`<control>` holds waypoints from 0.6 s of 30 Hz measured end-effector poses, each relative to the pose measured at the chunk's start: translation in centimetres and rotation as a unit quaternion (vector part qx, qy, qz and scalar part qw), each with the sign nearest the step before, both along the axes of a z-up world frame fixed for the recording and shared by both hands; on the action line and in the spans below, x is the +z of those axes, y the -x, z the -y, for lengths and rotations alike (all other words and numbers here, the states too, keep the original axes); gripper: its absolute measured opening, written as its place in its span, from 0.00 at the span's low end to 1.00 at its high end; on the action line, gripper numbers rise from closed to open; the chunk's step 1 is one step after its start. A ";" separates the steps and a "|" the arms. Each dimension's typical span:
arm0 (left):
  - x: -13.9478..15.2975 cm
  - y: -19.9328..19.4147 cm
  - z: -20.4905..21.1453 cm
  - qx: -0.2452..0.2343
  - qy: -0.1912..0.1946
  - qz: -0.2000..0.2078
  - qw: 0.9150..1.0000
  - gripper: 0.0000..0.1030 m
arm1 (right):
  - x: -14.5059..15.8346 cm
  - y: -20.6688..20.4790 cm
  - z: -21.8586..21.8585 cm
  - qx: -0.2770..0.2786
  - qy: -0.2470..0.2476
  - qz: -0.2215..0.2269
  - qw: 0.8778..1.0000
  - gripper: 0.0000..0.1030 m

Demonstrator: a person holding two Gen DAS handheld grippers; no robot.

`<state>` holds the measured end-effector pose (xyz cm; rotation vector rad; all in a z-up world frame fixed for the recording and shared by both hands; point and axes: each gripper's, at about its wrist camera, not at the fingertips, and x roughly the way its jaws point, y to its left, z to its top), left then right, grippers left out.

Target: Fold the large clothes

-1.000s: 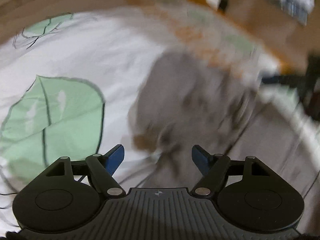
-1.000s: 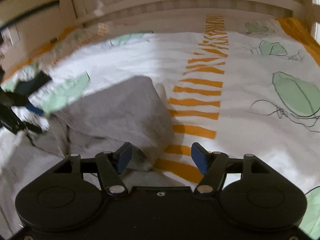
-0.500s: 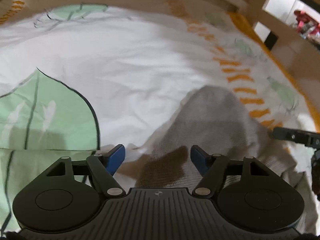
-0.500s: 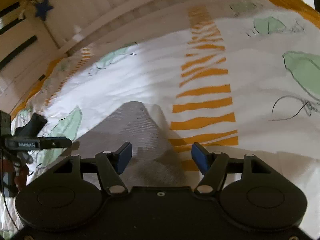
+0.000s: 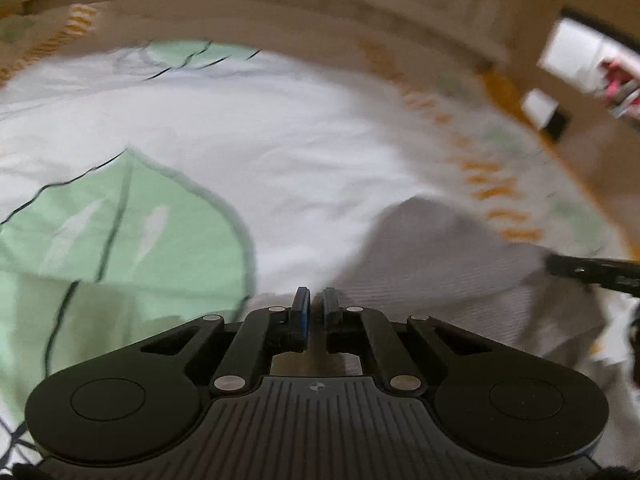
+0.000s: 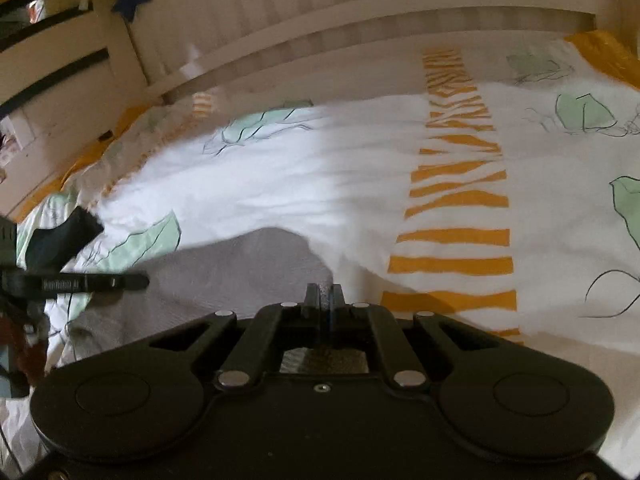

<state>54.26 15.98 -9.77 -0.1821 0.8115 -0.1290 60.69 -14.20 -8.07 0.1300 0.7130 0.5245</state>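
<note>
Two grippers are recorded over a made bed, each closed at an edge of one garment. Largest in view is the duvet cover (image 6: 280, 184), white, printed with green leaves and a band of orange stripes, spread flat across the bed; it is judged to serve as the folding surface. A pale slatted bed frame (image 6: 360, 12) runs behind it.

Next in size is the grey ribbed garment (image 5: 460, 272), probably a sweater, though its type cannot be confirmed. It lies on the cover just left of the orange band in the right wrist view, rumpled and rising to a rounded peak, with its near part running under both tools. Folding is judged to be at an early stage, as no tidy crease is visible.

The left gripper (image 5: 316, 306) has just been closing; its blue pads stand almost together, with a sliver of grey cloth seen between them, so a pinch on the garment's near edge is judged likely. The left wrist view is blurred.

The right gripper (image 6: 326, 300) has likewise just been closing and is drawn fully together; grey knit is seen between and beneath its fingers. Its black finger also shows at the right margin of the left wrist view, beside the cloth.

Both holds sit well apart along the same side, an arrangement judged suited to lifting that edge evenly and carrying it over.
</note>
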 end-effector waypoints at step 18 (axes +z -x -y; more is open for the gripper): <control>1.3 -4.1 1.4 -0.080 0.046 -0.054 0.994 0.50 | 0.8 -2.8 -3.7 0.050 0.054 -0.007 0.997 0.58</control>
